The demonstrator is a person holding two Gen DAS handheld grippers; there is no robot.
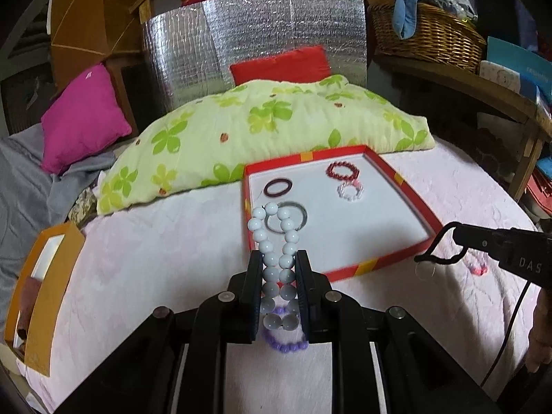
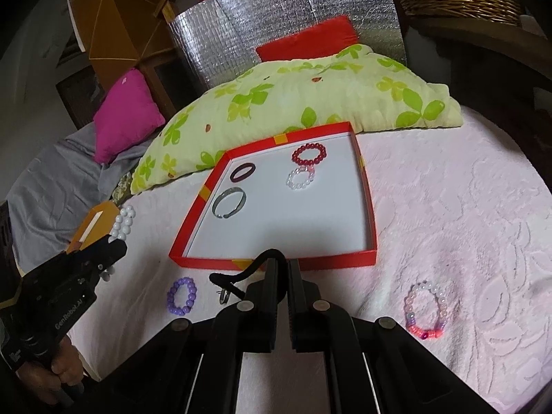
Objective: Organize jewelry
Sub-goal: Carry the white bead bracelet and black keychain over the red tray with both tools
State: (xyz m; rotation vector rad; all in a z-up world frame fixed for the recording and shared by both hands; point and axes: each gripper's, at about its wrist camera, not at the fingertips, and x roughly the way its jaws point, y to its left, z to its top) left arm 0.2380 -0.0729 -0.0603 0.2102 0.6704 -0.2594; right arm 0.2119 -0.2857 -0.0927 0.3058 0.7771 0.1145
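My left gripper (image 1: 279,257) is shut on a white bead bracelet (image 1: 272,234), whose loop sticks up past the fingertips just before the red tray (image 1: 348,270). In the tray lie a maroon bangle (image 1: 277,186), a grey bangle (image 1: 293,219), a red bead bracelet (image 1: 342,169) and a clear bead bracelet (image 1: 350,191). My right gripper (image 2: 282,264) is shut on a black cord (image 2: 241,274) that hangs over the tray's near rim (image 2: 345,258). On the bedspread lie a purple bracelet (image 2: 181,296) and a pink-and-white bracelet (image 2: 427,310).
A green floral pillow (image 1: 269,120) lies right behind the tray, with a magenta cushion (image 1: 82,117) to its left. An orange box (image 1: 41,293) sits at the bed's left edge. A wicker basket (image 1: 424,34) stands on a shelf at the back right.
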